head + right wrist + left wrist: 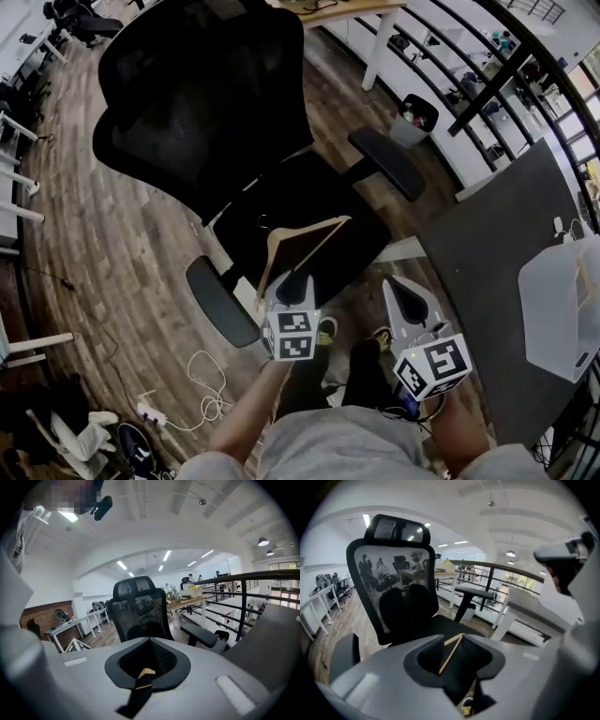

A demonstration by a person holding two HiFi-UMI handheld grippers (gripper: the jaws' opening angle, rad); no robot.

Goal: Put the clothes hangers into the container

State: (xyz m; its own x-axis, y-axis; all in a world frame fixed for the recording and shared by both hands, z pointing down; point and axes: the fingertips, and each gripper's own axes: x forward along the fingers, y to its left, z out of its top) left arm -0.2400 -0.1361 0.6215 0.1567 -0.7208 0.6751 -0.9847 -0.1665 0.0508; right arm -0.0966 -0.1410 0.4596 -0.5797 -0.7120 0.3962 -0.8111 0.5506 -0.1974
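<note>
A wooden clothes hanger [302,246] lies flat on the black seat of an office chair [281,192], its hook toward the backrest. My left gripper [290,277] hovers at the seat's front edge, right at the hanger's near end. It is open, and in the left gripper view its tips [453,637] stand slightly apart with the hanger's thin bars [451,653] showing in the gap, untouched by the pads. My right gripper [398,281] hangs beside the seat's right front corner, shut and empty; its tips [150,639] meet. The translucent container [562,300] sits on the dark table at far right.
The chair's armrests [389,161] [220,300] flank the seat, and the tall mesh backrest [202,94] stands behind. A dark grey table [487,253] is to my right. White cables [202,394] trail over the wooden floor at lower left. A small bin [417,112] stands by the railing.
</note>
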